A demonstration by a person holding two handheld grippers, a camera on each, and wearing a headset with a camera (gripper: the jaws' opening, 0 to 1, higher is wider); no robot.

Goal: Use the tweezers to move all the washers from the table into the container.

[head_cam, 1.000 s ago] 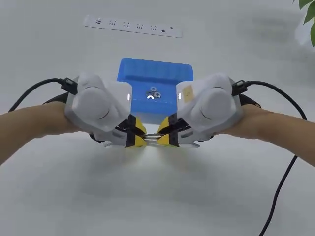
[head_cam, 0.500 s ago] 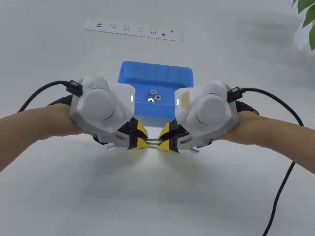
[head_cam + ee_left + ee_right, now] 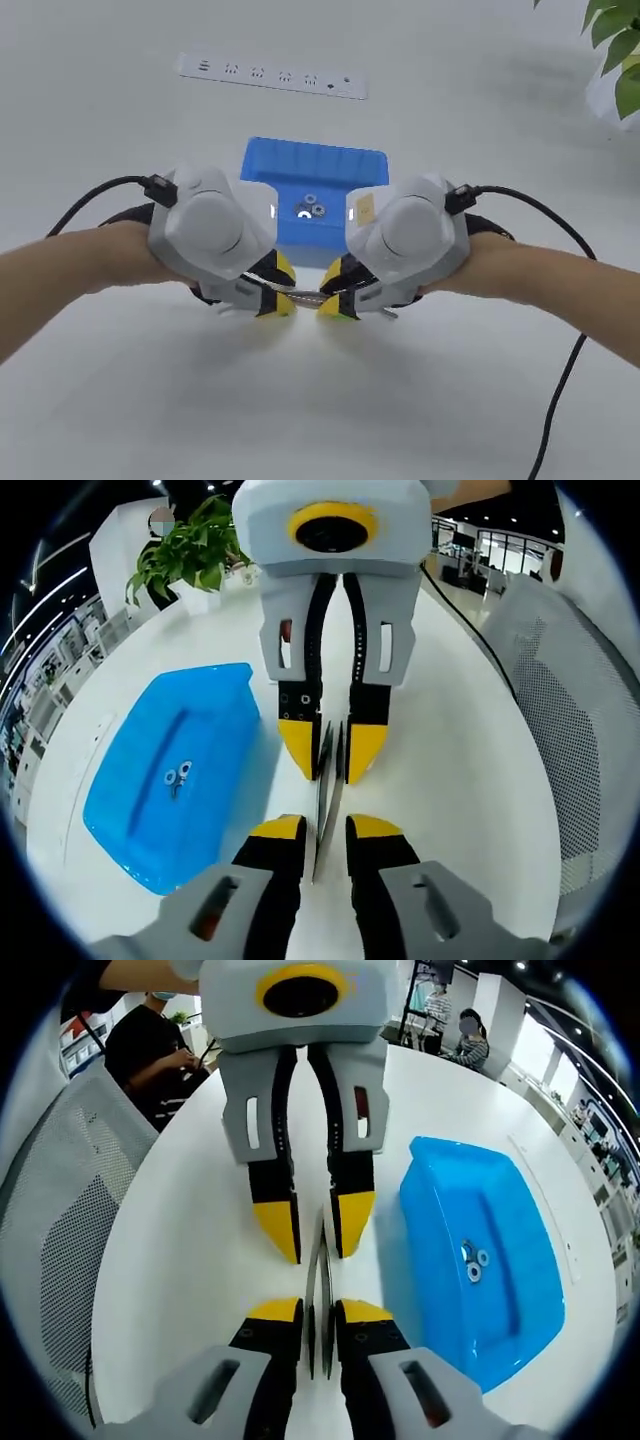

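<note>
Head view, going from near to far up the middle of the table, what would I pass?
tweezers → blue container → power strip

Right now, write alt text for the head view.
The left gripper and right gripper meet tip to tip over a white table, both shut on metal tweezers. Behind them, a blue container holds a few washers.

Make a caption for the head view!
Left gripper and right gripper pinch tweezers before a blue container holding washers.
</note>
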